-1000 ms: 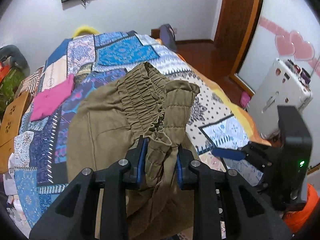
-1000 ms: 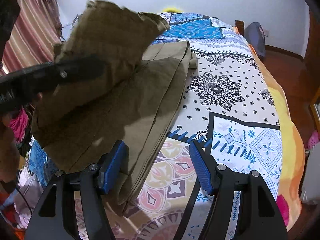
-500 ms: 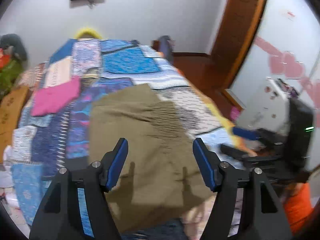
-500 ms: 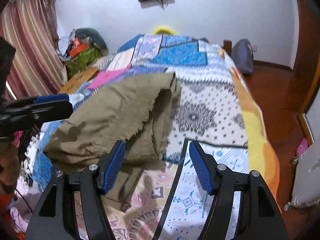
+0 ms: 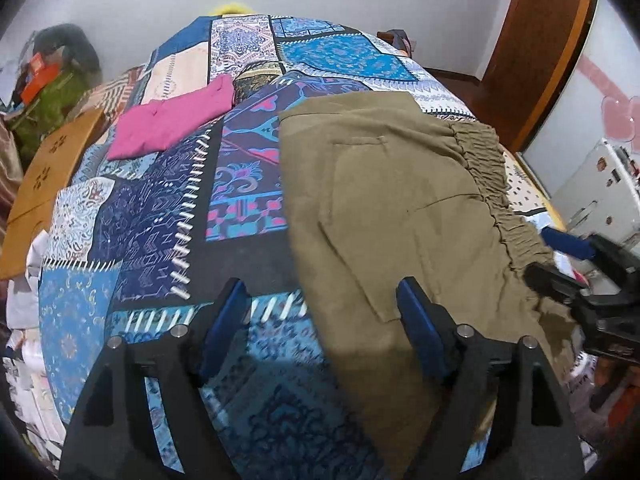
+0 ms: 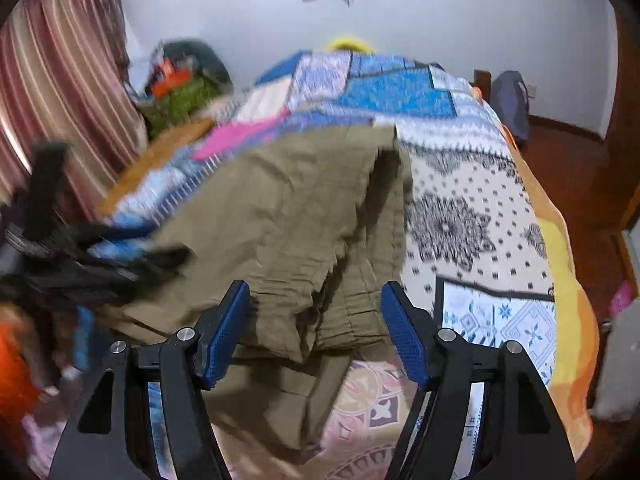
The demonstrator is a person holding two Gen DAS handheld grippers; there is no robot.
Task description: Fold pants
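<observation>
Since the olive pants (image 5: 400, 208) already lie folded over on the patchwork bed (image 5: 160, 208), waistband on top, one fold looks done; a further fold likely remains. Left gripper (image 5: 322, 312) jaws have just been opening, nothing between; right gripper (image 6: 316, 320) jaws wide, gripping nothing, above the waistband edge.

Your left gripper (image 5: 322, 314), a black two-finger tool with blue pads, points steeply down and its jaws have just been opening; they stand wide with nothing pinched between them. Your right gripper (image 6: 316, 322), the same black frame and blue pads, also tilts down, jaws apart, gripping nothing.
</observation>
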